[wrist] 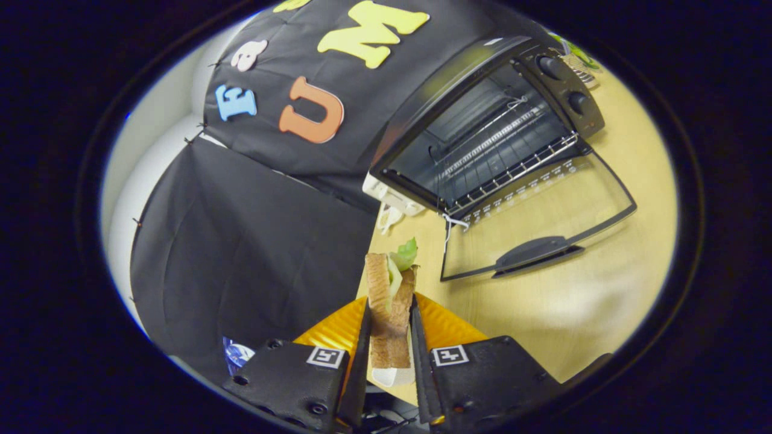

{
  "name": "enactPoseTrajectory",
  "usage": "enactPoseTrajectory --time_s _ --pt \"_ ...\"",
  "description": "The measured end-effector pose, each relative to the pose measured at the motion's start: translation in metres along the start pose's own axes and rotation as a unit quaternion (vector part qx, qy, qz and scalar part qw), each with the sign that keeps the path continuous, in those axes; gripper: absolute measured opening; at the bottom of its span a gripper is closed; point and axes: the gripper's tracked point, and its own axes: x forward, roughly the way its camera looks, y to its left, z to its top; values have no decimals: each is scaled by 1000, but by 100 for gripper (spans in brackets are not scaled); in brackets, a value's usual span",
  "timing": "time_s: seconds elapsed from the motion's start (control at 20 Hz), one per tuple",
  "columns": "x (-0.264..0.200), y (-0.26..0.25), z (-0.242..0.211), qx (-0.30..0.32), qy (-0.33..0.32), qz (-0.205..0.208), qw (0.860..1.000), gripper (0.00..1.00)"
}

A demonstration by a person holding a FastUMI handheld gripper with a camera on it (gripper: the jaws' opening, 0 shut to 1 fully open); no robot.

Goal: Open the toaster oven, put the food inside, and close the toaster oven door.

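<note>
Brown sandwich (391, 313) with green lettuce, black toaster oven (482, 129), orange-yellow plate (446, 325), pale wooden table (603, 289).

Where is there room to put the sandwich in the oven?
The wire rack inside the toaster oven is bare, with the door folded down. Bare table lies beyond the door handle. The fingers grip the sandwich above the orange plate.

One toaster oven (482, 132), one sandwich (391, 301), one orange plate (446, 328), two knobs (550, 66)
</note>
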Motion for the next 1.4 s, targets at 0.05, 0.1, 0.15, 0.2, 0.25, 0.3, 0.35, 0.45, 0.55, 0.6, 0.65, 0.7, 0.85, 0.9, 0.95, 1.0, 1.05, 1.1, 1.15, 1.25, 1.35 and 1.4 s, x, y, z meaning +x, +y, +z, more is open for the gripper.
enactPoseTrajectory --time_s 0.05,0.1,0.15,0.2,0.25,0.3,0.35,0.45,0.55,0.6,0.65,0.7,0.85,0.9,0.95,1.0,1.05,1.1,1.15,1.25,1.35,1.4 --pt "-2 -4 8 11 -21 4 1000 39" --pt "-2 -8 17 26 -44 10 999 39" --pt "-3 -14 27 45 -66 16 997 39" --pt "-4 -20 37 65 -89 18 994 39" --pt "-4 -28 48 82 -114 16 990 39" --pt "-6 -38 58 100 -142 10 985 39" --pt "-8 -49 69 117 -171 0 978 39" --pt "-8 -65 88 134 -223 -13 966 39" --pt "-11 -71 106 147 -270 -8 951 39" --pt "-12 -73 112 152 -289 -7 945 39" --pt "-9 -77 117 157 -302 -15 940 39" --pt "-4 -87 123 168 -313 -28 934 39" --pt "10 -95 140 199 -330 -32 922 39" --pt "16 -103 148 211 -343 -37 915 39" --pt "23 -108 154 221 -350 -43 909 39" --pt "29 -112 159 226 -355 -51 906 39" --pt "38 -113 161 223 -353 -61 907 39" --pt "45 -113 161 215 -349 -71 909 39" --pt "52 -113 164 206 -350 -79 910 39" --pt "62 -111 173 197 -353 -92 910 39" --pt "72 -112 182 193 -357 -108 908 39" --pt "76 -111 186 185 -360 -116 907 39"
